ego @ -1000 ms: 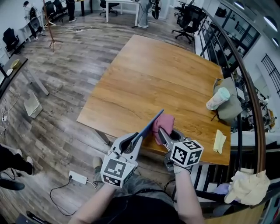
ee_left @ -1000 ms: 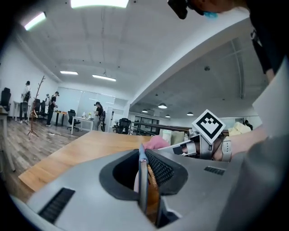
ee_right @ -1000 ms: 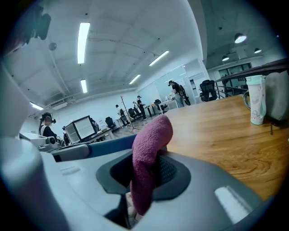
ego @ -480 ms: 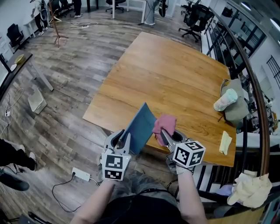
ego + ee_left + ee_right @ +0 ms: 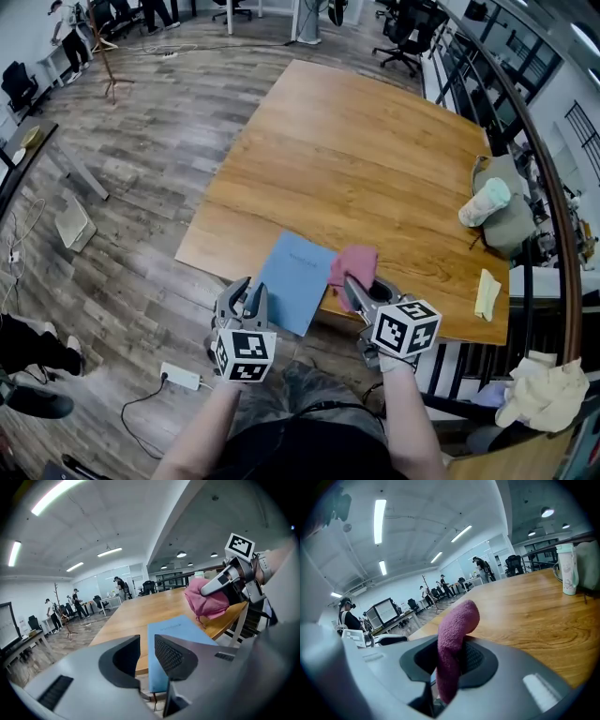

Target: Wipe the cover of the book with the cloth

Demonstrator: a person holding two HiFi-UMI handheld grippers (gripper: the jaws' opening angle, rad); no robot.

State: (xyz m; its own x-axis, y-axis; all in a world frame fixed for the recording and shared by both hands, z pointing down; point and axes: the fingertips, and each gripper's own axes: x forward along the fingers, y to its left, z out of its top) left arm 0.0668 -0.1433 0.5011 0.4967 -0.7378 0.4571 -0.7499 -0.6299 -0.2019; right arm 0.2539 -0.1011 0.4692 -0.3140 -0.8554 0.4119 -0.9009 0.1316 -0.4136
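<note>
A blue book (image 5: 300,281) lies flat at the near edge of the wooden table (image 5: 375,159), its near corner hanging over the edge. My left gripper (image 5: 250,298) sits at the book's near left edge. Its jaws have just been opening; in the left gripper view (image 5: 146,656) the pads stand apart and do not press on the book (image 5: 180,627), whose edge shows in the gap. My right gripper (image 5: 356,291) is shut on a pink cloth (image 5: 354,265) just right of the book; the cloth (image 5: 457,630) bulges up between the jaws (image 5: 450,660).
A white bottle (image 5: 483,202) rests on a grey bag (image 5: 508,225) at the table's right edge, with a yellow cloth (image 5: 487,292) nearer. A railing runs along the right. A power strip (image 5: 178,377) lies on the floor. People and office chairs are far off.
The book, held tilted on edge in the left gripper, now lies flat on the table's near edge. The left gripper has dropped lower, rolled, and let go. The right gripper has barely moved.
</note>
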